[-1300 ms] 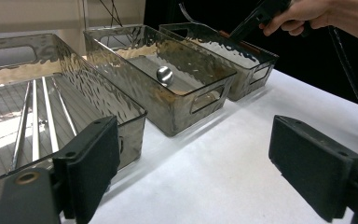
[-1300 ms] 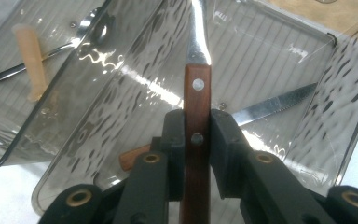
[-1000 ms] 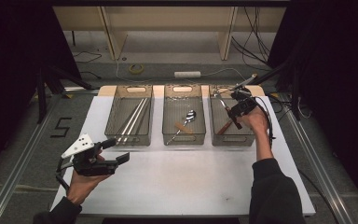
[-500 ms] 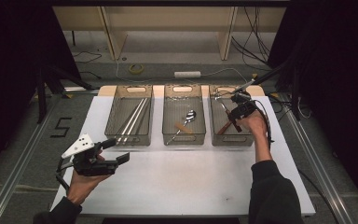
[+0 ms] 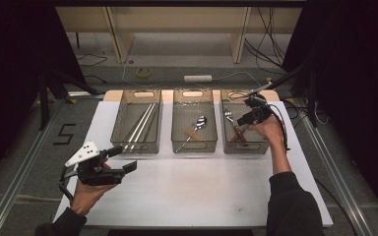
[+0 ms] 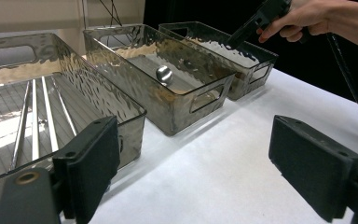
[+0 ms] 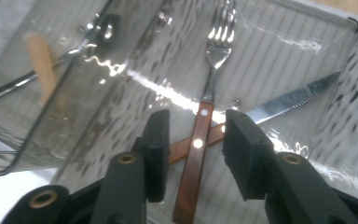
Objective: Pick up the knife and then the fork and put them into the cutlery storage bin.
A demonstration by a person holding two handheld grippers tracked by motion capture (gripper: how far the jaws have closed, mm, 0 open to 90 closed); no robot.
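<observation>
1. The only readable writing was a dark figure "5" [image 5: 64, 133] marked on the grey floor to the left of the table [image 5: 202, 196].
2. Three clear, ripple-walled bins stood side by side along the far part of the white table, each with a cut-out handle slot in its end walls.
3. The left bin [image 5: 123, 110] held several long, thin metal rods [image 5: 141, 124] lying lengthwise along its ridged floor.
4. The middle bin [image 5: 193, 145] held a metal spoon [image 5: 197, 125] and a small light-brown wooden piece [image 5: 191, 133], the two lying against each other.
5. The right bin [image 5: 246, 148] held a fork [image 7: 200, 135] with a riveted wooden handle, lying across a serrated knife [image 7: 289, 100] with a matching handle, so the two formed a cross.
6. The right gripper [image 7: 193, 149] pointed down into the right bin, directly above the fork's handle. Its jaws had just been opening and stood partly apart on either side of the handle, with the pads not pressing it.
7. The left gripper [image 6: 193, 163] was held low over the near left of the table, just in front of the left bin, its jaws spread wide with nothing between them.
8. A black cable [image 5: 281, 125] trailed from the right gripper past the person's wrist.
</observation>
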